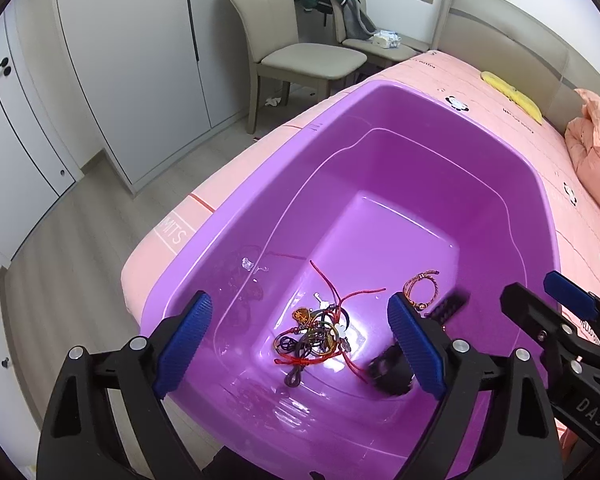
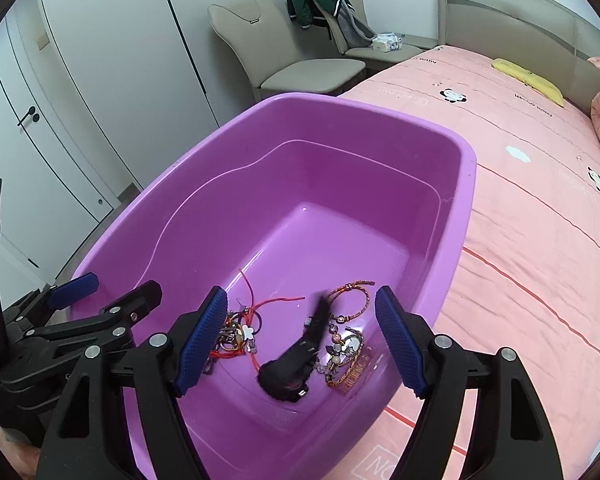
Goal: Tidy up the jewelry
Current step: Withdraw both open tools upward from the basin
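Two hand-held tools w/ blue pads hang over a purple tub [image 2: 452, 216] that sits on a pink bed [image 2: 540, 240].

Nearest: the left tool [image 1: 300, 344] stands wide open w/ nothing between its pads. Directly below its gap, on the tub floor, lies a tangle of cords [image 1: 320, 332]: red string, dark loops, a few small charms. The right tool [image 2: 300, 344] is also wide open and empty, hovering above the tub's near right corner.

Under the right tool, a black watch [image 2: 296, 364] lies blurred on the tub floor, strap pointing away. Just beside it on the right is a beaded bracelet pile [image 2: 346, 360], and a bit farther in, a thin gold-and-red bangle [image 2: 352, 300]. All jewelry is already inside the tub, bunched at the near end; the far end is bare.

Beyond the tub: a yellow item [image 2: 528, 76] on the bed near the headboard, then beige chairs [image 2: 300, 68] w/ a green jacket [image 2: 312, 0] by white wardrobes.

Likely step: pick single pieces out & sort them. To do it well, go for loose pieces first, e.g. the bangle or watch, not the tangle. Lower one tool straight down, pads astride the piece, close slowly. The tangle prob. needs both tools: one pins, the other draws a cord free. Keep the tools from bumping; they sit close together.
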Tool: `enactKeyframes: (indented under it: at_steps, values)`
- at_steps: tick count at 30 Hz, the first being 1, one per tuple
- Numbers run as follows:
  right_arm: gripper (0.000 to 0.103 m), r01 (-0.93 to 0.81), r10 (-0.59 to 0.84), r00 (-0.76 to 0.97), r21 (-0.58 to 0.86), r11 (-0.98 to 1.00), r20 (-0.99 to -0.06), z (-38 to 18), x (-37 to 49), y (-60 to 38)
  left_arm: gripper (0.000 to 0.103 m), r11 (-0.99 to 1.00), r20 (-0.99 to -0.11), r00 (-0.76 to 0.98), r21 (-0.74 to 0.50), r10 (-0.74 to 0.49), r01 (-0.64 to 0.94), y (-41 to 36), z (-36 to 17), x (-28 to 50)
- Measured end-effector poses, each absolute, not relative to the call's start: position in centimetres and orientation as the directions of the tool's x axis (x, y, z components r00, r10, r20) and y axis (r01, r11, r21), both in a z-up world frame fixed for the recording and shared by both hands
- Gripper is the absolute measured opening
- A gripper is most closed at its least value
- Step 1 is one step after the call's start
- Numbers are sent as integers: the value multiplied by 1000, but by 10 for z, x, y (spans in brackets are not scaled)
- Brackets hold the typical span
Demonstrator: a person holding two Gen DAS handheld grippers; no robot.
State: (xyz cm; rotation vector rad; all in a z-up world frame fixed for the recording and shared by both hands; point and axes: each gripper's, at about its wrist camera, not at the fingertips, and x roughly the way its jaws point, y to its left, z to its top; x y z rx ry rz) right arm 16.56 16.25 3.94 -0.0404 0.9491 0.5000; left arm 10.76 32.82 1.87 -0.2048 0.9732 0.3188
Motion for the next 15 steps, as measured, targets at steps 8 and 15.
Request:
enactKeyframes:
  at_steps: [8,15]
  values:
    - [73,-424,392,490,180,887,-778,43,159,157,90,931,-831,526,-24,184,-364,327,23,103]
    - [73,-408,384,500,180,895,-776,46,159,155,90,930,-830,523,-14,194,-368,325,27,99]
